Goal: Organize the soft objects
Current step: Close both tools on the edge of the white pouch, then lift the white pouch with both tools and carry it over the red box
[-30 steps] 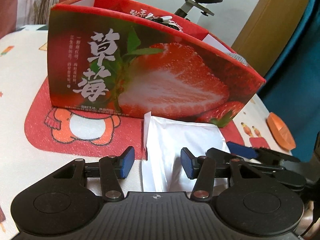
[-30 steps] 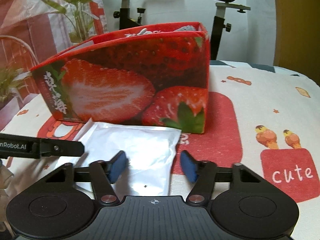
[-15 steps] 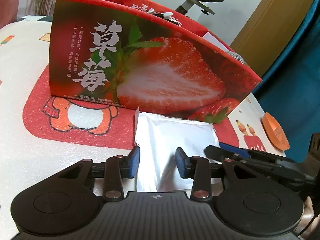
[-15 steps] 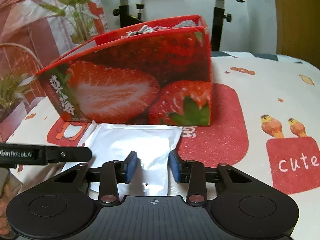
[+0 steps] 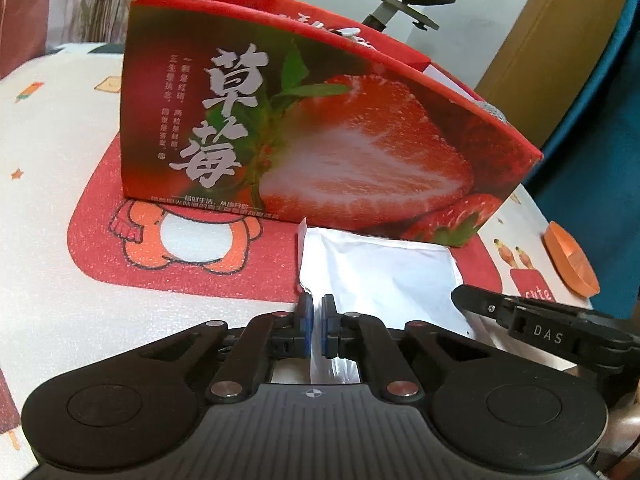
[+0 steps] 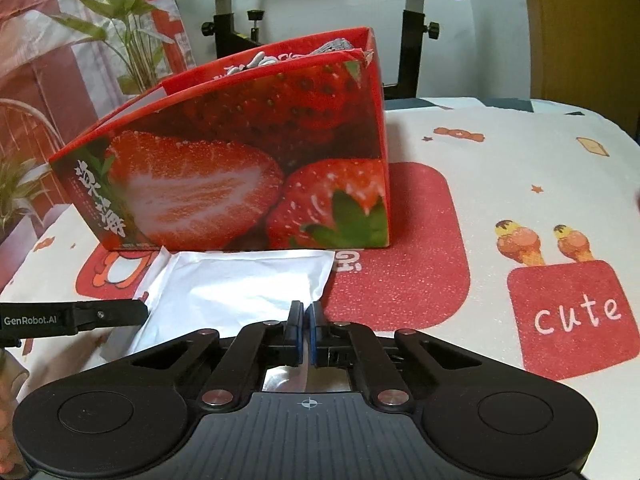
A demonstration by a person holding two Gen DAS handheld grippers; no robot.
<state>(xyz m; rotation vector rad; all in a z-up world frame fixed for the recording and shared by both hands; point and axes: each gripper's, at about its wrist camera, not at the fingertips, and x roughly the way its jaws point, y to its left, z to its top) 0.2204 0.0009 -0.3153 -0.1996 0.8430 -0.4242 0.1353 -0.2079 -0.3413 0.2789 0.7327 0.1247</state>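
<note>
**White pouch pinched at both near corners, box waiting just behind**

White and slightly glossy, the pouch (image 5: 380, 276) lies flat on the printed foam mat (image 5: 60, 200), closest to me, its far edge just in front of the strawberry box (image 5: 320, 128).

My left tongs (image 5: 316, 320) have just been closing and are now clenched on the pouch's near left edge; a strip of the film stands up between the blue pads (image 5: 306, 320). My right tongs (image 6: 304, 330) have likewise just been closing and are nipped onto the near right corner, the film showing in the thin slot between the pads.

I judge the pouch light and limp: it creases and puckers where I pinch it, so it should sag in the middle once lifted. The surface looks smooth, likely slippery, so a hold on the sealed rim is safer than on the puffy middle. Two corner grips let me keep it taut between my hands instead of letting it fold.

Beyond it, the box stands open at the top, with some grey and white soft things (image 6: 332, 46) already peeking over its rim. Its wall looks tall against the pouch, so I expect to raise the pouch well clear before tipping it in. An orange dish (image 5: 572, 260) sits apart near the mat's right edge.
</note>
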